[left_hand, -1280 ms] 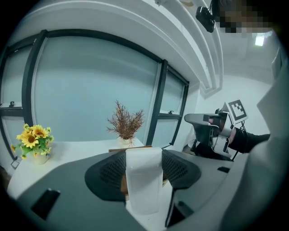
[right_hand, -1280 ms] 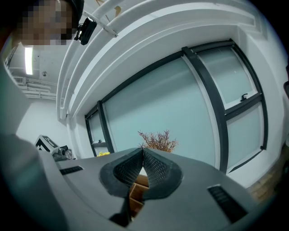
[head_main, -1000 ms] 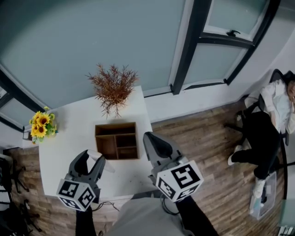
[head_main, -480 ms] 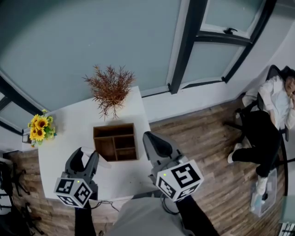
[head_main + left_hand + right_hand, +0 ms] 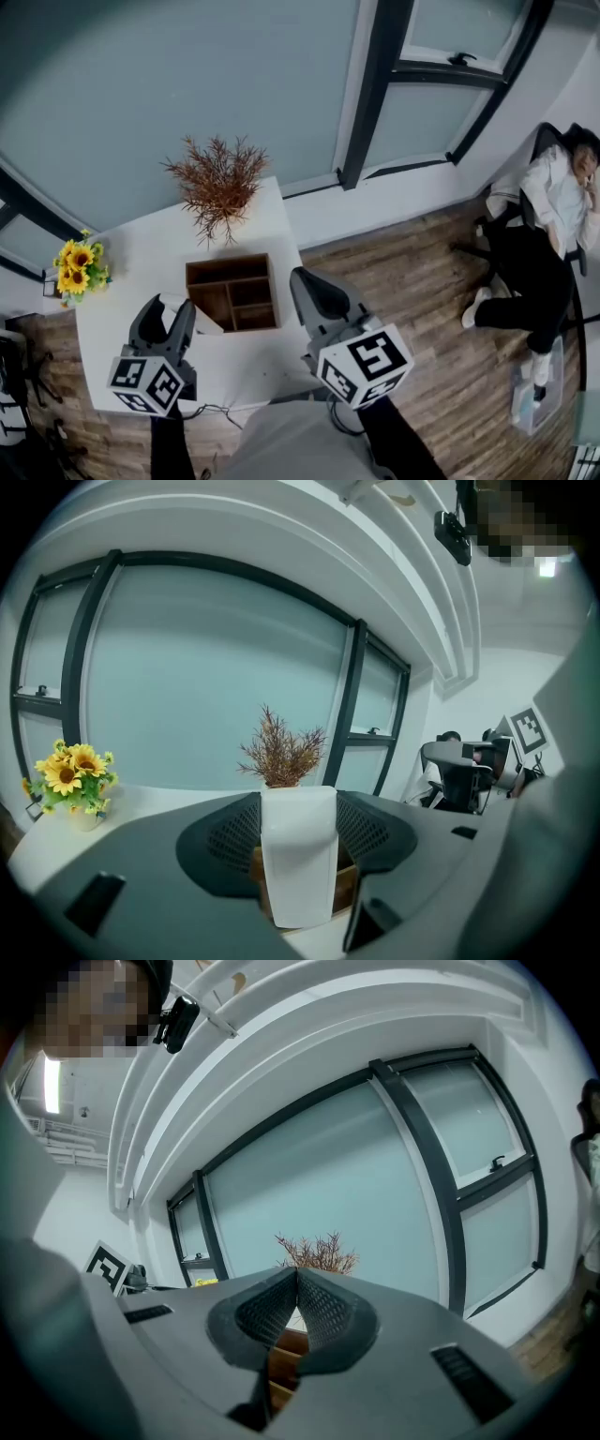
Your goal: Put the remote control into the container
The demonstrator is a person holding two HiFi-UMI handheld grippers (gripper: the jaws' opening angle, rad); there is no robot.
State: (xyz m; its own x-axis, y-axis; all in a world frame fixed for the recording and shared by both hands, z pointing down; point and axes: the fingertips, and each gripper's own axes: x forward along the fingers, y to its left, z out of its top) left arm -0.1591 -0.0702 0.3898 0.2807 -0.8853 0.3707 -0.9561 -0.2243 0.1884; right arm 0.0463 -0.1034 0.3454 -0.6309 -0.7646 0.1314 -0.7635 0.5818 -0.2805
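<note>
Remote control [image 5: 298, 855], pinched between the fingers [image 5: 217, 841] of the left gripper [image 5: 169, 317] just left of the container [image 5: 231, 262], should probably be carried over an open compartment and lowered end-first before letting go, the right gripper [image 5: 296, 1283] held at the container's right, fingers pressed together.

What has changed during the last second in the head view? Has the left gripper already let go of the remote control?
No. The left gripper has drifted slightly to the left, near the wooden container, and it is still shut on the white remote control. Nothing was released or newly taken. The right gripper stayed in place, shut and empty, and the container did not move on the table.
</note>
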